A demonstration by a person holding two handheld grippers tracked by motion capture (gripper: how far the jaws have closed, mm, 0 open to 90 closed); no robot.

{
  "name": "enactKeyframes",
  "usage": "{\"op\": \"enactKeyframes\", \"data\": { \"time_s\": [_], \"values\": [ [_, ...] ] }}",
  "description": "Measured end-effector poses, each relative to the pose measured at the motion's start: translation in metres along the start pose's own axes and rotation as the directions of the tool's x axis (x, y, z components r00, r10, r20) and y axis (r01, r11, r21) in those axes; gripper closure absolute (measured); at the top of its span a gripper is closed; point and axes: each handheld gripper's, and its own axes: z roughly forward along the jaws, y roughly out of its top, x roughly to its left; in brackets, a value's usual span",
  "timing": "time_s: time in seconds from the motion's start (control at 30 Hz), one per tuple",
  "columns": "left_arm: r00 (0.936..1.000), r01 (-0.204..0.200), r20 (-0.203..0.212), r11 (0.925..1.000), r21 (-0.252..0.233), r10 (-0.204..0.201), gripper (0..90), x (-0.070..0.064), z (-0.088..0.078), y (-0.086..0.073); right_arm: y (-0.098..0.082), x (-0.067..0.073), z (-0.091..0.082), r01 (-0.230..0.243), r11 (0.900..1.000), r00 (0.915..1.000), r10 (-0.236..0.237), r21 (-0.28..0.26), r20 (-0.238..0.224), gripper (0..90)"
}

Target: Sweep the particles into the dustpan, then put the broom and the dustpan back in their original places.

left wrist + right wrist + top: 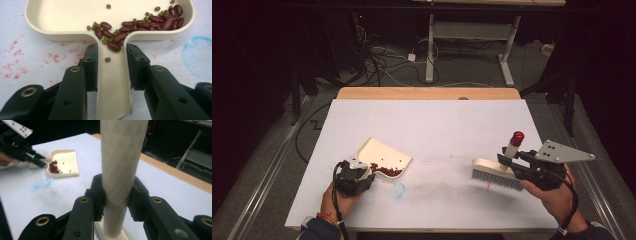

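A cream dustpan [383, 154] lies on the white table, with red kidney beans [386, 171] and small green beans heaped at its near edge by the handle. My left gripper [364, 175] is shut on the dustpan's handle [113, 82], both pads pressed against its sides. Beans [140, 25] crowd the pan's right corner and neck. At the right, my right gripper [508, 161] is shut on the upright cream handle [120, 170] of a brush [494, 172] with a red tip [516, 138] and grey bristles that rest on the table.
A blue ring mark [398, 190] and a grey smudge lie on the table [437, 120] between pan and brush. Red stains [15, 62] dot the surface left of the pan. Beyond the far wooden edge [427, 93] are cables and a desk frame [472, 35].
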Motion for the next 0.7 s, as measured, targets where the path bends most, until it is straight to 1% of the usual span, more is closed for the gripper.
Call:
{"op": "enactKeyframes", "data": {
  "time_s": [0.1, 0.2, 0.23, 0.3, 0.4, 0.43, 0.53, 0.6, 0.67, 0.7],
  "values": [
    [0.9997, 0.025, -0.002, 0.9997, -0.003, -0.025, 63.7, 0.006, 0.0, 0.0, -0.005, -0.006, -0.011, -0.009, 1.0, 0.9998, 0.01, 0.016, -0.015, 70.0],
    [0.9988, 0.042, -0.022, 0.9991, -0.006, -0.042, 63.7, 0.01, -0.001, -0.002, -0.01, -0.009, -0.019, -0.01, 0.999, 0.9994, 0.012, 0.044, -0.032, 69.9],
    [0.9984, 0.049, -0.026, 0.9988, -0.009, -0.049, 63.7, 0.012, -0.001, -0.002, -0.012, -0.01, -0.02, -0.011, 0.998, 0.999, 0.014, 0.054, -0.043, 69.9],
    [0.997, 0.065, -0.041, 0.9978, -0.011, -0.066, 63.7, 0.016, -0.001, -0.004, -0.013, -0.011, -0.02, -0.012, 0.995, 0.9969, 0.019, 0.094, -0.077, 69.9],
    [0.994, 0.094, -0.055, 0.9955, -0.015, -0.094, 63.7, 0.02, 0.001, -0.004, -0.015, -0.014, -0.013, -0.01, 0.99, 0.9931, 0.027, 0.144, -0.114, 69.9],
    [0.9937, 0.096, -0.058, 0.9953, -0.013, -0.096, 63.6, 0.02, 0.002, -0.003, -0.016, -0.015, -0.01, -0.007, 0.988, 0.9923, 0.026, 0.154, -0.121, 69.9],
    [0.9919, 0.104, -0.072, 0.9944, -0.019, -0.105, 63.6, 0.019, 0.004, -0.001, -0.017, -0.023, 0.002, -0.022, 0.984, 0.9876, 0.049, 0.178, -0.15, 69.9],
    [0.9906, 0.115, -0.072, 0.9931, -0.022, -0.117, 63.6, 0.019, 0.005, 0.0, -0.015, -0.028, 0.01, -0.03, 0.982, 0.9834, 0.062, 0.186, -0.17, 69.8],
    [0.9901, 0.118, -0.074, 0.9927, -0.024, -0.119, 63.5, 0.017, 0.006, 0.002, -0.011, -0.033, 0.016, -0.03, 0.98, 0.9826, 0.065, 0.198, -0.174, 69.7],
    [0.9902, 0.121, -0.067, 0.9923, -0.024, -0.123, 63.4, 0.017, 0.007, 0.003, -0.01, -0.035, 0.02, -0.026, 0.979, 0.983, 0.062, 0.204, -0.173, 69.6]
  ]
}}
